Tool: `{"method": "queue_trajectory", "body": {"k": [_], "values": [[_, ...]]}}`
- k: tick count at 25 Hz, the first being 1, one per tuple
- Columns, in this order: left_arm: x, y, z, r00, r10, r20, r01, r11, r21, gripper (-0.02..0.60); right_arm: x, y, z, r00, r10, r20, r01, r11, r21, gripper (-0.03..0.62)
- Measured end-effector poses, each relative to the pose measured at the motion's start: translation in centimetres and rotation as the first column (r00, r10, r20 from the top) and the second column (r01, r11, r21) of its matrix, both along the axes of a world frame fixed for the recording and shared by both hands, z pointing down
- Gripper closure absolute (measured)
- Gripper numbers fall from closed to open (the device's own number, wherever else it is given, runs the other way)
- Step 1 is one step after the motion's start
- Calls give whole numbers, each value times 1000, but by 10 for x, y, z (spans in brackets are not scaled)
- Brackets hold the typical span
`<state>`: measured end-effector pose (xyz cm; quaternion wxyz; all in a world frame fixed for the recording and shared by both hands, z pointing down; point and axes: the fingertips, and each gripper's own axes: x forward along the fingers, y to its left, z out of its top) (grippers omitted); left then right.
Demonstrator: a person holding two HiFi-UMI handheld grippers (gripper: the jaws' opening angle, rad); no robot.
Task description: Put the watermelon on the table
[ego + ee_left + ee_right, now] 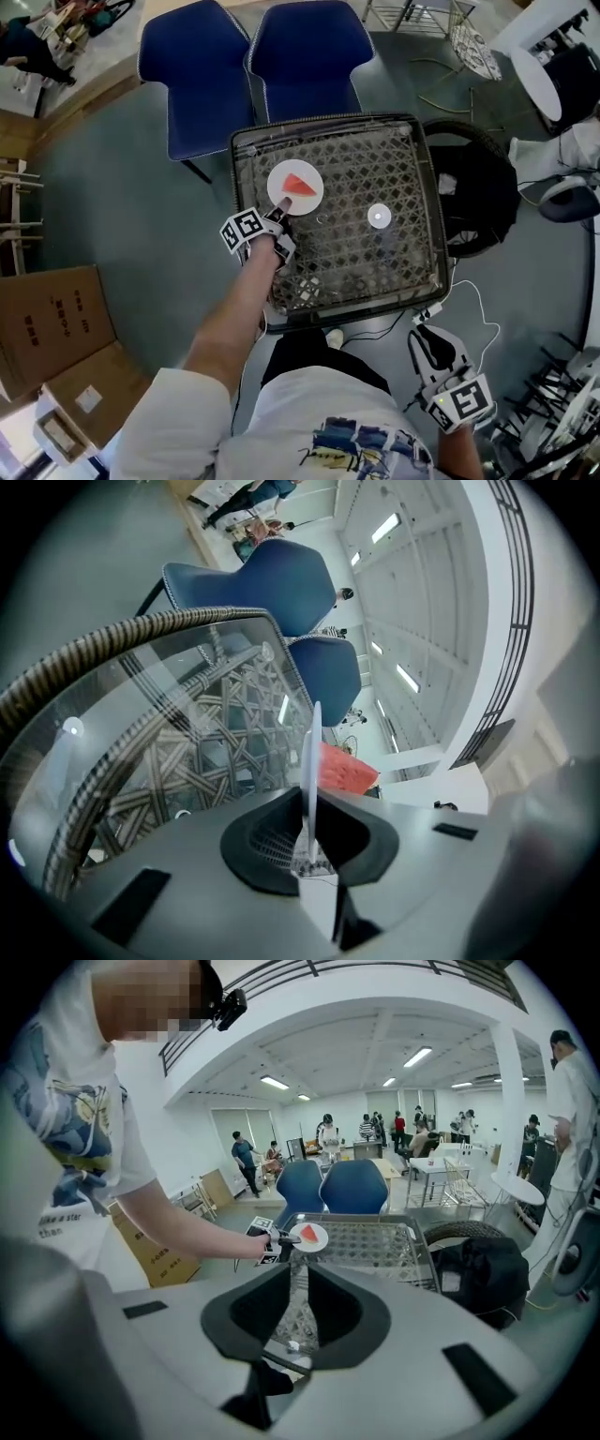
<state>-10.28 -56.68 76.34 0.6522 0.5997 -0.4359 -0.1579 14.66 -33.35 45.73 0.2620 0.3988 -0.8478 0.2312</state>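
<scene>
A red watermelon slice [298,184] lies on a small white plate [281,195] over the far left part of the glass-topped wicker table [412,169]. My left gripper [278,217] reaches in from the near side and is shut on the plate's near rim. In the left gripper view the plate [314,742] runs edge-on between the jaws of the left gripper [312,794], with the slice [347,769] beyond. Whether the plate rests on the glass I cannot tell. My right gripper [427,337] hangs off the table at the near right. The right gripper [300,1283] has a narrow gap between its jaws, which hold nothing.
A small white disc [379,216] lies on the glass right of the plate. Two blue chairs [192,66] stand behind the table. A black bag inside a tyre [478,187] sits at the table's right, cardboard boxes [52,328] at the left. A white cable [473,300] lies on the floor.
</scene>
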Motion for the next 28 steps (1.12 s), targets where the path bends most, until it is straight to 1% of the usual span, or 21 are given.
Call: {"method": "queue_trajectory", "body": {"k": [5,8,11,13,14,16,21,24,26,28], "values": [[-7,-22,17,1000,9,23,-9,999,-32,554,-4,-15,8,1000,14,-8,-14,1000,-26,551],[-9,-27,22,998,28,61,-26,999,-44,554,-6,-18,13,1000,17,-6,-17,999,-42,551],[-12,-29,30,988,58,146,-45,995,-89,551,-6,-21,16,1000,12,-12,-12,999,-42,551],[-14,-30,32,972,89,219,-65,991,-117,545,-8,-22,16,1000,8,-14,-9,999,-39,551],[-15,-31,31,960,108,259,-78,989,-126,535,-8,-22,16,1000,6,-13,-7,999,-40,551],[-16,-33,29,927,148,346,-106,985,-138,518,-10,-20,16,1000,-3,-13,2,999,-41,551],[-19,-34,26,823,216,525,-148,974,-169,476,-9,-16,13,1000,-9,-15,9,999,-31,551],[-22,-36,26,767,232,598,-146,971,-189,451,-5,-13,12,1000,-4,-20,4,1000,-30,551],[-22,-35,26,739,241,629,-145,969,-200,440,-1,-11,10,1000,5,-21,-6,1000,-29,551],[-22,-35,25,718,243,652,-139,968,-207,433,3,-9,9,1000,16,-20,-17,1000,-26,551]]}}
